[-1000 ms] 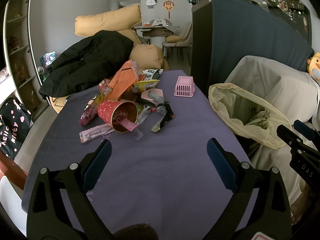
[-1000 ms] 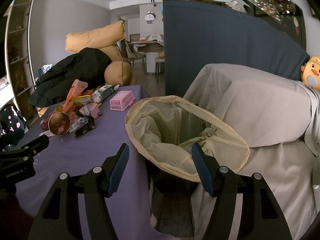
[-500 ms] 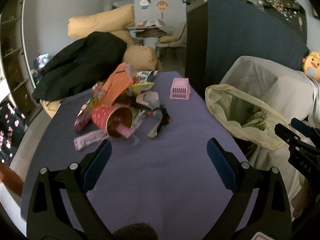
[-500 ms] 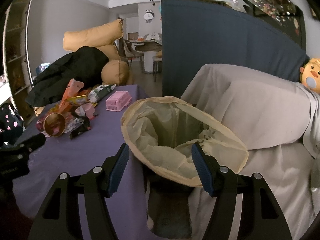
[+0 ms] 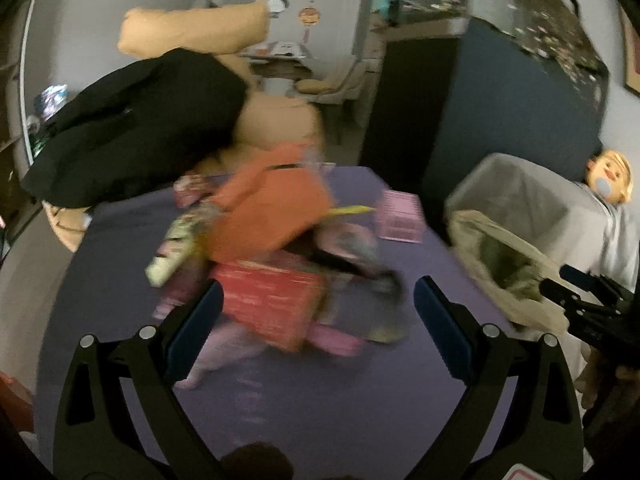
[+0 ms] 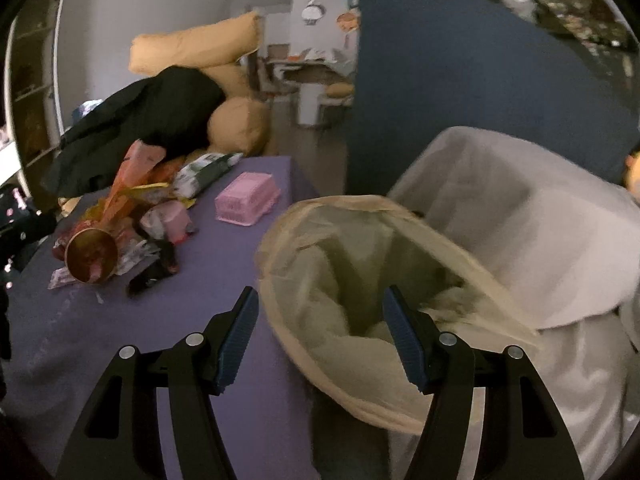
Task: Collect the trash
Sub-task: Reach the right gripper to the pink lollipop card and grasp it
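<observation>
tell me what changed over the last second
The left gripper, open, has pushed forward toward the trash pile, so the red paper cup now sits near its fingertips. Nothing has been gripped. The right gripper stays open over the trash bag; the pink basket has not moved.

Purple table [image 6: 224,272], trash pile [image 6: 132,216], pink basket [image 6: 247,198]

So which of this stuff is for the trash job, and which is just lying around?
For the job:
- wrapper pile
- red paper cup
- bin bag

Lying about:
- pink basket
- black jacket
- tan cushions
- duck plush
</observation>
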`<state>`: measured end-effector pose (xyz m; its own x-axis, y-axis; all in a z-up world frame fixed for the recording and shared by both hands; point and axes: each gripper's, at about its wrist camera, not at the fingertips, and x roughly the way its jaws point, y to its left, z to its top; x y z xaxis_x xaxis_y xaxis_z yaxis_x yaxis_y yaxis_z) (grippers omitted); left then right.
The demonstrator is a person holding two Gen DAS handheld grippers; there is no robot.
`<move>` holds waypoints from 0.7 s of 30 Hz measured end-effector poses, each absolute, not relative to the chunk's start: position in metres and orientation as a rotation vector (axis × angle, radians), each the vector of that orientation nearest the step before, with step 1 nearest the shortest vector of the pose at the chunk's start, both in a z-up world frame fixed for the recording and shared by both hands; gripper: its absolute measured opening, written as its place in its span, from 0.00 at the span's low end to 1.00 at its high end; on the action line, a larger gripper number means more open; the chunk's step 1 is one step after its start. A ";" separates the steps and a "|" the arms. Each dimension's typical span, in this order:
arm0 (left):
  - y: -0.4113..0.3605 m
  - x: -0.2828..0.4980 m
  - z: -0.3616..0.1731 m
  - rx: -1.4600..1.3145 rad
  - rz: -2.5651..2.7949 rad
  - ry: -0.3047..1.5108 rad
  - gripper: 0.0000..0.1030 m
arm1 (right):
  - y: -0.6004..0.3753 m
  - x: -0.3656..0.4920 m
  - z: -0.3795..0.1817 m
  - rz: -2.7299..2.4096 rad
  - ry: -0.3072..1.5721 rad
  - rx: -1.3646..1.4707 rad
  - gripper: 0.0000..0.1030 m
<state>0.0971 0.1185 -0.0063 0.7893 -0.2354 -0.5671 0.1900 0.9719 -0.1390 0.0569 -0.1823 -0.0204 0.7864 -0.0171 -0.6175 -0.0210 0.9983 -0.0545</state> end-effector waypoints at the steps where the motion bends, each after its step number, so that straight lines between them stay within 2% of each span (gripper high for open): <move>1: 0.134 0.103 -0.009 -0.093 -0.219 0.639 0.89 | -0.177 0.062 -0.022 0.023 0.676 -0.060 0.59; 10: 0.229 0.122 -0.042 -0.223 -0.095 0.758 0.89 | -0.096 0.096 -0.037 0.303 0.779 -0.076 0.58; 12: 0.235 0.120 -0.046 -0.241 -0.096 0.767 0.89 | -0.075 0.100 -0.041 0.389 0.816 -0.067 0.44; 14: 0.239 0.119 -0.049 -0.249 -0.103 0.770 0.89 | -0.057 0.104 -0.042 0.460 0.839 -0.063 0.39; 21: 0.253 0.113 -0.053 -0.301 -0.105 0.760 0.89 | -0.001 0.119 -0.050 0.581 0.863 -0.179 0.37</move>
<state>0.1130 0.2526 -0.0528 0.7222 -0.2010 -0.6618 -0.0147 0.9521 -0.3053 0.1187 -0.0010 -0.0497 0.5072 0.4088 -0.7587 -0.5493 0.8317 0.0810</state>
